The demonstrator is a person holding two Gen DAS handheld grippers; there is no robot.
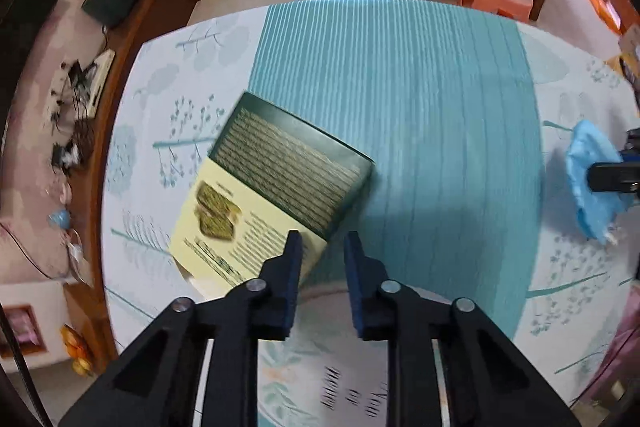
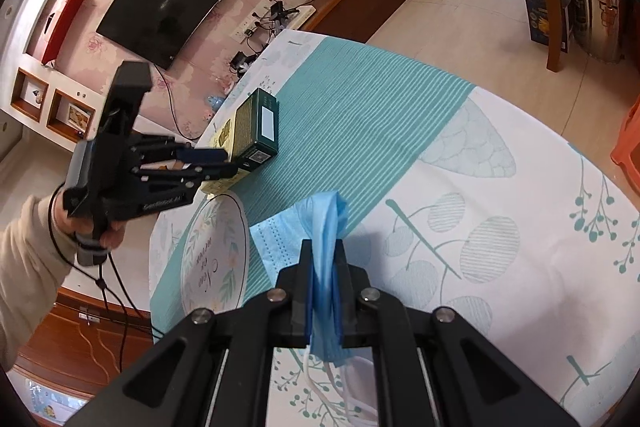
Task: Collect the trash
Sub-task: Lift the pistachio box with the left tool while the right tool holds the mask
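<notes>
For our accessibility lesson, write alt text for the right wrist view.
The right tongs are shut on a blue face mask, held over a table with a teal and white leaf-print cloth. At the left, a hand holds the left tongs at a green box beside a plate.

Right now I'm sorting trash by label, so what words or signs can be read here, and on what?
"GenRobot.AI" (faint): side of the left gripper.
"Now or never" (cursive, unsure): plate.
Box: print too blurred; its QR code unreadable.
Mask in the right gripper: no text.
</notes>
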